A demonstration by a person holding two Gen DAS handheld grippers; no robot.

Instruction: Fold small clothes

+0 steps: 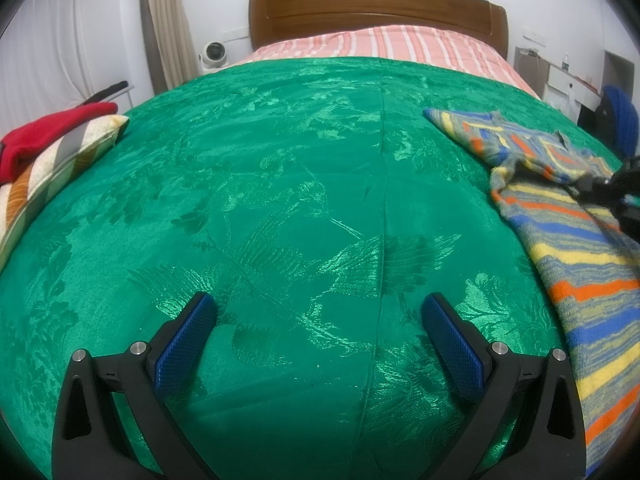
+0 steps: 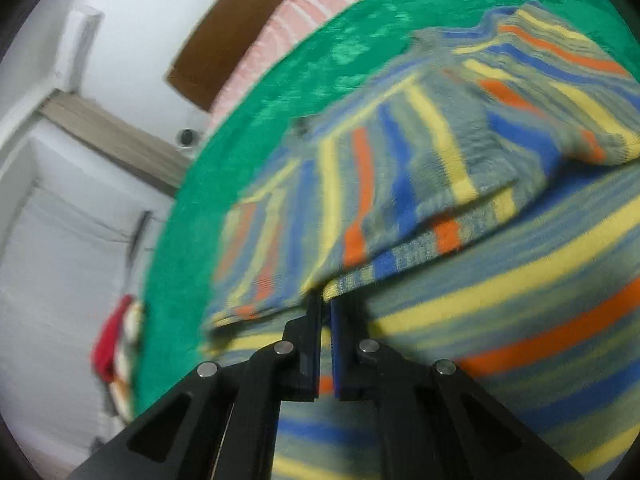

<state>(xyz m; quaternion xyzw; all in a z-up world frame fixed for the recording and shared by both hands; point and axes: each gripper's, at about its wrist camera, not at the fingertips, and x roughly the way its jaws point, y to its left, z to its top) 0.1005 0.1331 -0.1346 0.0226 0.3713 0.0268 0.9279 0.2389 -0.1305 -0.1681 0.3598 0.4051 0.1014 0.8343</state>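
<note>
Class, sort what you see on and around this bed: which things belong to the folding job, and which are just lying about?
Part of the job:
striped sweater
right gripper, shut on its edge
left gripper, open

Lying about:
red cloth
striped cushion
white fan

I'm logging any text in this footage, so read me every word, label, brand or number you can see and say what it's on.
None can be read in either view.
Striped sweater: coloured bands only, no print or tag showing.
Green bedspread: woven leaf pattern, no lettering.
Small white device beside the headboard: any marking is too small to read.
</note>
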